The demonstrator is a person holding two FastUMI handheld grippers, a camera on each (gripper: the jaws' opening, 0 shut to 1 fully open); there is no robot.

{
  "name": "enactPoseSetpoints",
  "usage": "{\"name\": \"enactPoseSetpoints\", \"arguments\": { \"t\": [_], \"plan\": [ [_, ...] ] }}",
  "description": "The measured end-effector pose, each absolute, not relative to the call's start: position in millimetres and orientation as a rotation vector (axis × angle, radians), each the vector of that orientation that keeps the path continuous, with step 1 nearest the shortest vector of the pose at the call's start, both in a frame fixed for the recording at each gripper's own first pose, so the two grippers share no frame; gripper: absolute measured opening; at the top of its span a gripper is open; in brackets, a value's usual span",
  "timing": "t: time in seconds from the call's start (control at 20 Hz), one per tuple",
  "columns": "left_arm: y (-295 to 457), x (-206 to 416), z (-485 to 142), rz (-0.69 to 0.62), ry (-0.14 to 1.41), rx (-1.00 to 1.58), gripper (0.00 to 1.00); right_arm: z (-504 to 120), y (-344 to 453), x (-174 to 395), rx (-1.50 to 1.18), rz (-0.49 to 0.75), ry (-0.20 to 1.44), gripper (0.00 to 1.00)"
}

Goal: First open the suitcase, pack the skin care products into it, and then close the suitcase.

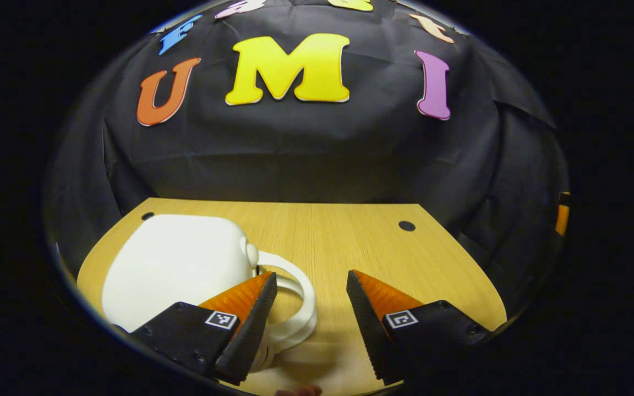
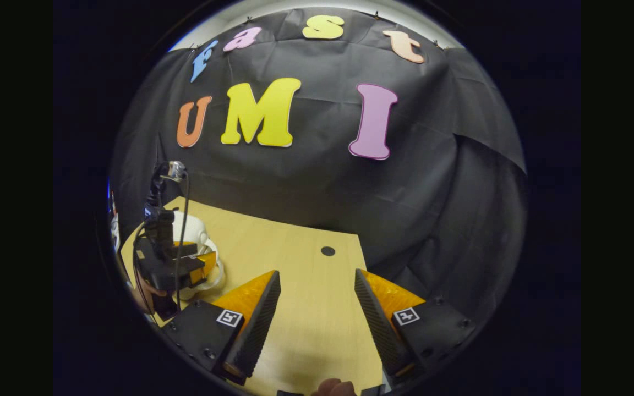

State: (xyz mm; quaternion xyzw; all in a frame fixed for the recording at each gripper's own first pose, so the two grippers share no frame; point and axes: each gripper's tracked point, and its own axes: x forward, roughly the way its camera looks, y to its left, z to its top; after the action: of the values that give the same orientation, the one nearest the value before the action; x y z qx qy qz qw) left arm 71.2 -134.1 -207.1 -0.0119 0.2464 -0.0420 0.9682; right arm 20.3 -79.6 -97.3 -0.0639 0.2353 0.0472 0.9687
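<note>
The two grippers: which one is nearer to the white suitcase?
The left gripper: one of its fingers overlaps the white suitcase's handle. The right gripper hangs over bare table.

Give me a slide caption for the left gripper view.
Open left gripper poised at the handle of a closed white suitcase on the wooden table.

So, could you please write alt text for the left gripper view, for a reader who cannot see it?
The left gripper, jaws open, hangs over a wooden table, beside a white suitcase that lies shut at the left. The suitcase's handle loops out into the gap between the jaws; one finger overlaps it, contact unclear.
</note>
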Motion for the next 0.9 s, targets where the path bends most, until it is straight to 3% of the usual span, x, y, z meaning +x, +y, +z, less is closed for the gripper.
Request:
{"name": "enactPoseSetpoints", "arguments": {
  "t": [0.3, 0.5, 0.65, 0.9],
  "plan": [
    [-81.4, 70.9, -66.5, -0.039, 0.235, -0.014, 0.95, -53.4, -4.7, 45.0, -0.088, 0.172, 0.334, 0.81],
    [-54.3, 58.5, 8.9, -0.042, 0.074, -0.037, 0.96, -5.1, 41.1, 63.5, -0.055, 0.164, 0.186, 0.81],
    [-34.5, 51.5, 30.8, -0.049, 0.038, -0.109, 0.96, 29.6, 69.1, 68.4, -0.054, 0.135, 0.063, 0.81],
    [3.1, 39.3, 47.8, -0.012, -0.040, -0.053, 0.97, 40.3, 117.4, 55.0, -0.061, 0.160, 0.016, 0.80]
  ]
}}
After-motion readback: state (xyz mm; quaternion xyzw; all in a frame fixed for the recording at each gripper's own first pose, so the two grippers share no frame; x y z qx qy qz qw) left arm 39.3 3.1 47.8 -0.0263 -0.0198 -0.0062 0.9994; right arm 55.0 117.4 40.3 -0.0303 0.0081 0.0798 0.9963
